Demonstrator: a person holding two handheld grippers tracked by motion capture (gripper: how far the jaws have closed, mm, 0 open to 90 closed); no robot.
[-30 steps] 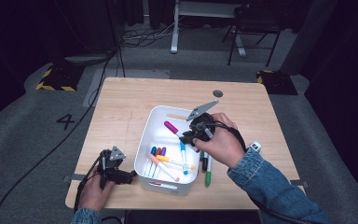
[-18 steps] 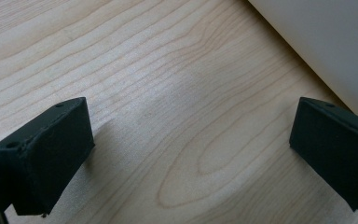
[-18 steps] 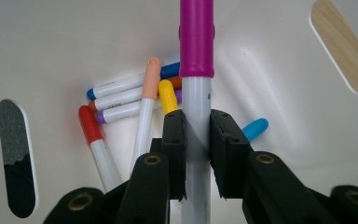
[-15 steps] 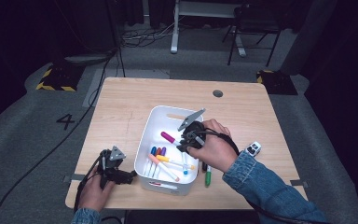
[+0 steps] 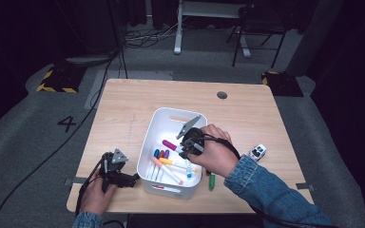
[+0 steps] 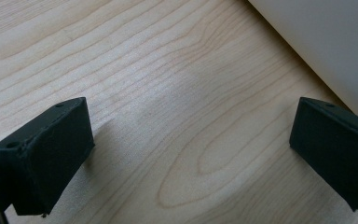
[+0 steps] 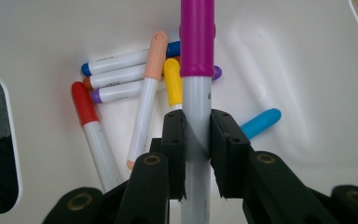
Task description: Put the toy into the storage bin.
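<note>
A white bin [image 5: 158,124] stands mid-table with several capped markers [image 5: 168,165] lying in it. My right gripper [image 5: 186,148] hangs over the bin's right side, shut on a magenta-capped marker [image 5: 169,144]. In the right gripper view the pads [image 7: 173,140] clamp the marker's white barrel [image 7: 196,112], its magenta cap [image 7: 196,37] pointing away over the markers [image 7: 135,88] on the bin floor [image 7: 279,56]. My left gripper [image 5: 132,179] rests low on the table just left of the bin, open, with bare wood [image 6: 182,140] between its jaws and the bin wall [image 6: 326,42] close by.
A green marker [image 5: 211,181] lies on the table by the bin's right front corner. A small white toy car [image 5: 257,152] sits to the right of my right forearm. A round grommet hole [image 5: 222,95] is near the table's far edge.
My right gripper has moved left and down with the magenta marker, from the bin's right rim to low inside it. The left gripper has stayed still.
</note>
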